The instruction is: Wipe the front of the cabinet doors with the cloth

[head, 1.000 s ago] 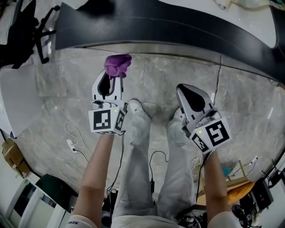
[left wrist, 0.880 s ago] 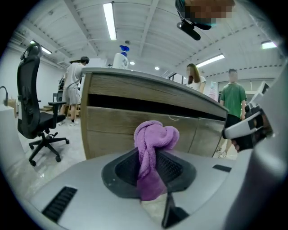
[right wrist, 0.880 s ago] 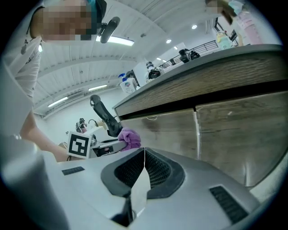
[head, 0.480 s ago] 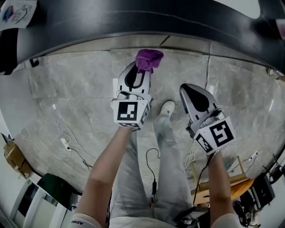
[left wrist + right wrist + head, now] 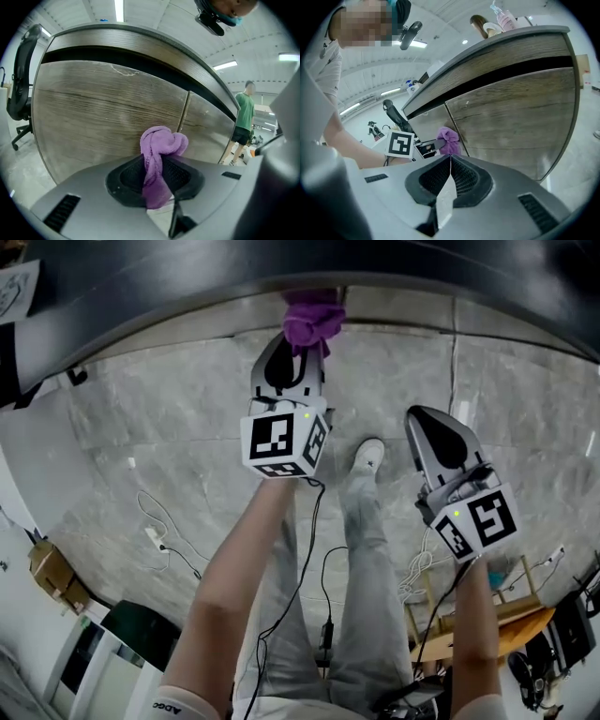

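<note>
Crumpled purple microfibre cloth [image 5: 161, 143] is pinched in the closed left gripper [image 5: 157, 176], bunched past the tips and held at the grey wood-grain cabinet doors [image 5: 103, 108] near the centre seam [image 5: 184, 112]; contact cannot be confirmed. The right gripper [image 5: 448, 164] is closed on nothing, nearer, to the right. Risk: the cloth could be dragged from the thin pinch by friction, or the door scraped by jaw tips.

two tools [image 5: 292, 357] [image 5: 433, 427], one cloth [image 5: 312, 317], doors [image 5: 112, 112] unclear
</note>
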The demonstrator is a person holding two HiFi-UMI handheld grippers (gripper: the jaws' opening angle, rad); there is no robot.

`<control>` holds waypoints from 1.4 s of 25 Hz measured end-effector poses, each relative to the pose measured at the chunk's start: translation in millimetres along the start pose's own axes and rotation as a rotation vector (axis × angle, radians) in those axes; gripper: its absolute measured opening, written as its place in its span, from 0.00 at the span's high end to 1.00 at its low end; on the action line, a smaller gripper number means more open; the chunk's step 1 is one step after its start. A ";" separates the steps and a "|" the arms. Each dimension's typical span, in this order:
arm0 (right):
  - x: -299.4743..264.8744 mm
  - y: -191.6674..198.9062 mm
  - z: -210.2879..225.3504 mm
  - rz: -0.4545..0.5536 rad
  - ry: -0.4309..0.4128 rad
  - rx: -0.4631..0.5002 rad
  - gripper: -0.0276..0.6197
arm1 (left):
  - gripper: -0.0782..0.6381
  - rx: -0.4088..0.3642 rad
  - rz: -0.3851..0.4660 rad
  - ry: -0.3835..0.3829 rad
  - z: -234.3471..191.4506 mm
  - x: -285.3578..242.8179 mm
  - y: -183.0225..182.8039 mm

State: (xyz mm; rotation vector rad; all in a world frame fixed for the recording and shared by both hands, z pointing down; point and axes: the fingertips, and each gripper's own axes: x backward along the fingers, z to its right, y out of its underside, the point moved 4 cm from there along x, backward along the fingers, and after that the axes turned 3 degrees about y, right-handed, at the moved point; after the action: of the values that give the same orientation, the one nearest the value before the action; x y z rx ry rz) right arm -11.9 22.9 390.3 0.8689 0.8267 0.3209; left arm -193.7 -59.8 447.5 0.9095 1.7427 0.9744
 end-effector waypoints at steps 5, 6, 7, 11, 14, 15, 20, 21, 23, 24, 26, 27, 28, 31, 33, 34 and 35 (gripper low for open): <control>-14.5 9.7 -17.9 0.002 0.014 -0.017 0.91 | 0.76 -0.007 -0.003 -0.018 -35.8 11.6 1.6; -18.0 11.1 -22.8 0.000 0.014 -0.016 0.91 | 0.76 -0.010 -0.004 -0.024 -44.6 15.2 1.1; -22.3 11.8 -28.3 -0.002 0.012 -0.014 0.91 | 0.76 -0.014 -0.006 -0.028 -54.0 18.9 0.2; -45.2 11.9 -54.4 -0.001 -0.004 -0.010 0.91 | 0.76 -0.037 -0.016 -0.050 -98.3 35.9 -5.0; -64.9 11.6 -75.4 -0.001 -0.018 -0.003 0.91 | 0.76 -0.058 -0.018 -0.068 -132.6 49.2 -8.1; -71.6 11.6 -82.4 -0.001 -0.023 -0.001 0.91 | 0.76 -0.063 -0.018 -0.076 -143.9 53.9 -9.1; -103.8 10.7 -115.3 -0.001 -0.045 0.006 0.91 | 0.76 -0.048 -0.016 -0.129 -199.5 77.0 -12.7; -110.9 10.6 -121.4 -0.002 -0.048 0.007 0.91 | 0.76 -0.043 -0.015 -0.141 -211.3 81.0 -13.4; -124.1 10.5 -133.1 -0.002 -0.054 0.008 0.91 | 0.76 -0.029 -0.012 -0.167 -235.0 89.2 -14.6; -129.8 10.5 -138.5 -0.002 -0.057 0.008 0.91 | 0.76 -0.024 -0.011 -0.181 -246.2 93.1 -15.3; -139.3 10.8 -148.2 -0.001 -0.063 0.009 0.91 | 0.76 -0.024 -0.012 -0.205 -265.5 100.1 -16.8; -143.1 11.4 -152.3 0.000 -0.066 0.007 0.91 | 0.76 -0.030 -0.015 -0.213 -272.6 102.9 -17.3; -146.5 12.3 -156.1 0.000 -0.069 0.004 0.91 | 0.76 -0.039 -0.018 -0.216 -277.7 105.0 -17.7; -153.9 15.1 -164.6 -0.002 -0.083 -0.007 0.91 | 0.76 -0.062 -0.026 -0.226 -285.9 108.7 -18.3; -153.9 15.3 -166.4 -0.001 -0.096 -0.008 0.91 | 0.76 -0.046 -0.017 -0.260 -289.6 111.3 -17.7; -152.0 15.3 -165.7 0.000 -0.101 -0.007 0.91 | 0.76 -0.031 -0.009 -0.283 -289.9 113.0 -16.8; -149.0 15.7 -164.0 0.000 -0.105 -0.005 0.91 | 0.76 -0.017 -0.002 -0.304 -287.9 114.7 -15.3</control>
State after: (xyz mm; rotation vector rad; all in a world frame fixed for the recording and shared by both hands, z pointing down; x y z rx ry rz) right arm -231.8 38.8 417.7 0.8737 0.7277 0.2752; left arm -501.5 -28.9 471.4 0.9891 1.4761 0.8015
